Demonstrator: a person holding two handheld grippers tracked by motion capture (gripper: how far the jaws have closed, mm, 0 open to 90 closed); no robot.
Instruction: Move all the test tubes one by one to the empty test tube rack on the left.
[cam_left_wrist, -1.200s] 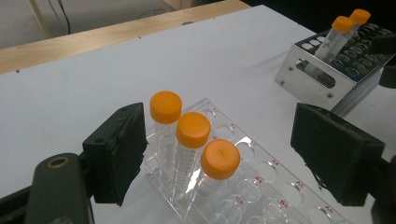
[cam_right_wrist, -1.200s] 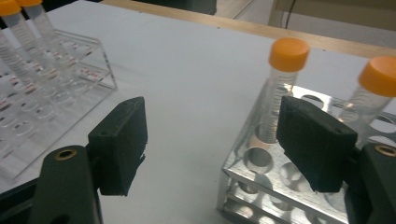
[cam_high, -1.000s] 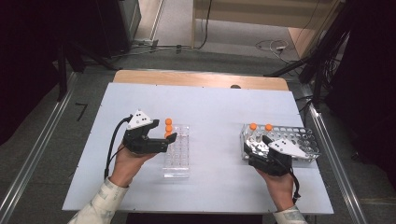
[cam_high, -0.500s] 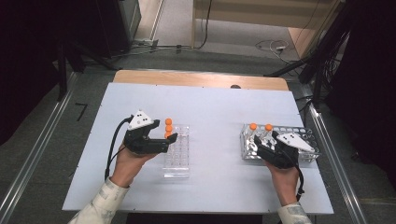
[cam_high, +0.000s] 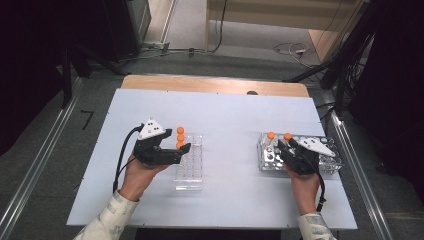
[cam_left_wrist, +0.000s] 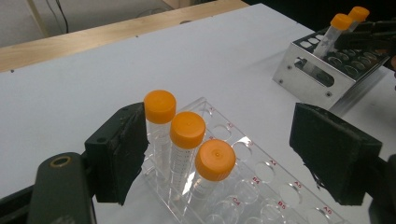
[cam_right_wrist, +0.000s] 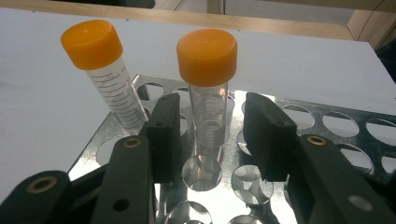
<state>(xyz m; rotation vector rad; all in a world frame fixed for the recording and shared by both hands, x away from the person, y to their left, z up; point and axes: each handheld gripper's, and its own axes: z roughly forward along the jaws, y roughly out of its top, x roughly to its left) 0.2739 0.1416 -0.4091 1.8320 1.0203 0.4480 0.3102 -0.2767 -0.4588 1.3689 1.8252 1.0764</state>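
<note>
A: While two tubes are seen in the metal rack (cam_high: 327, 161) at the right, three are already stood in the clear rack (cam_high: 190, 165) at the left, so the transfer is judged a bit past halfway.

B: Agreed. Three capped tubes (cam_left_wrist: 187, 140) are lined along the clear rack's far-left edge; the rest of its holes are empty. What is held?

A: Nothing yet, as far as can be told. The right gripper (cam_right_wrist: 210, 135) is set around the nearer tube (cam_right_wrist: 208, 88), jaws on either side with a gap visible on both sides; no squeeze is seen. The other tube (cam_right_wrist: 105, 74) is tilted just to its left.

B: And the left gripper (cam_left_wrist: 219, 158)?

A: Spread wide and empty, parked at the clear rack, one pad beside the tube row; contact can't be told. The rack may be being steadied.

B: Left to do?

A: The grip to be closed, the tube lifted straight up and carried left, then the same for the tilted one.

B: Room?

A: Plenty of bare table (cam_high: 230, 115) lies between the racks. The metal rack is near the table's right edge, and the tilted tube is close to the left jaw, so a knock is the risk judged there.
</note>
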